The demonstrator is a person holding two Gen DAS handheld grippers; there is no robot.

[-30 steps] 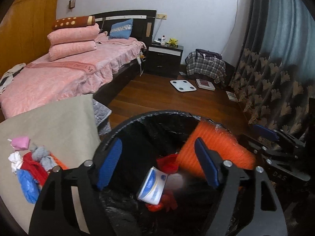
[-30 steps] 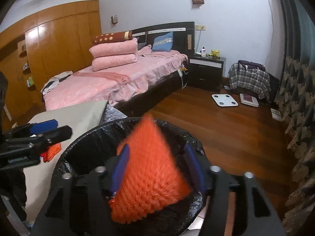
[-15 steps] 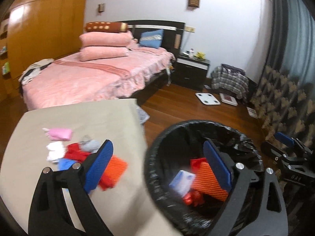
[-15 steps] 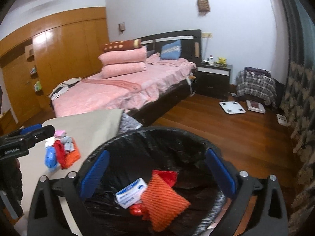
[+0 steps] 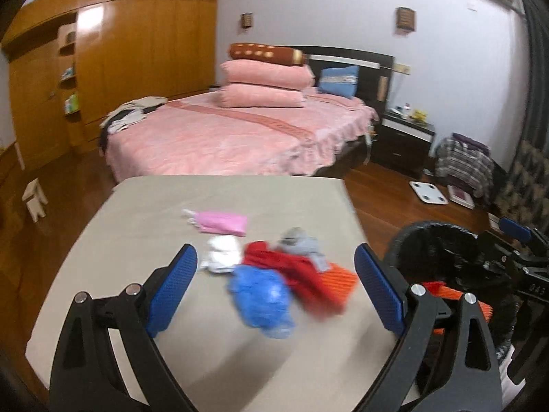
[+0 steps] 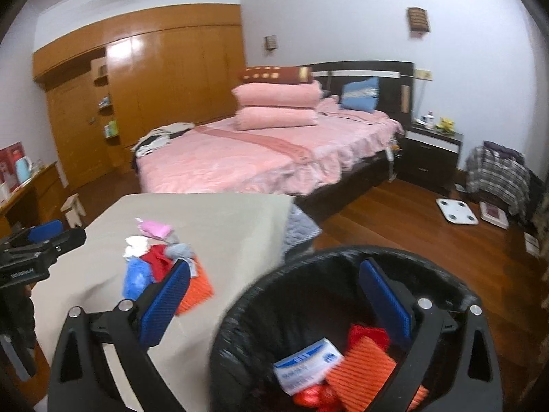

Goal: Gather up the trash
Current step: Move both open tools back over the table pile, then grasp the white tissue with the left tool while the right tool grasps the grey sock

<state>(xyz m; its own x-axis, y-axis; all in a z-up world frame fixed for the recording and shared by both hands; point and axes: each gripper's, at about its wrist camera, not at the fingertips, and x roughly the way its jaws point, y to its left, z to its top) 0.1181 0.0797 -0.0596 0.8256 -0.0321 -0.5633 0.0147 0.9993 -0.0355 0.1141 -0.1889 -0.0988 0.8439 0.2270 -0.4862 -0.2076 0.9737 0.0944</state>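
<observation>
- Done so far, judging by the contents of the round bin lined with a black plastic bag (image 6: 240, 312): it already holds a ribbed orange mesh piece (image 6: 363, 367), a white-and-blue paper packet (image 6: 307, 365), a red cloth-like scrap (image 6: 367, 336) and some shiny red wrapper bits (image 6: 314, 396) at the bottom.
- Left to do: a small heap of trash sits on the beige cloth-covered table (image 5: 144, 226), just beside the bin's left side.
- The heap holds a crumpled blue plastic bag (image 5: 262, 297), a red fabric piece (image 5: 291, 267), a second ribbed orange mesh piece (image 5: 339, 283), a grey crumpled wad (image 5: 302, 243), a white crumpled tissue (image 5: 223, 252) and, slightly apart toward the far side, a pink plastic pouch (image 5: 223, 222).
- The left claw (image 5: 276, 283) is spread wide and empty, aimed at the heap, with the blue bag and red fabric lying between its blue pads in view; whether it is low enough to touch them I cannot tell.
- The right claw (image 6: 274, 305) is also spread wide and holds nothing; it hangs over the bin's near-left rim, one finger above the table edge and one above the bin's mouth.
- My estimate: somewhat under halfway, with about six pieces on the table against four in the bin.
- The loose, light pieces overlap, so a single pinch may lift more than one or drag neighbours along.
</observation>
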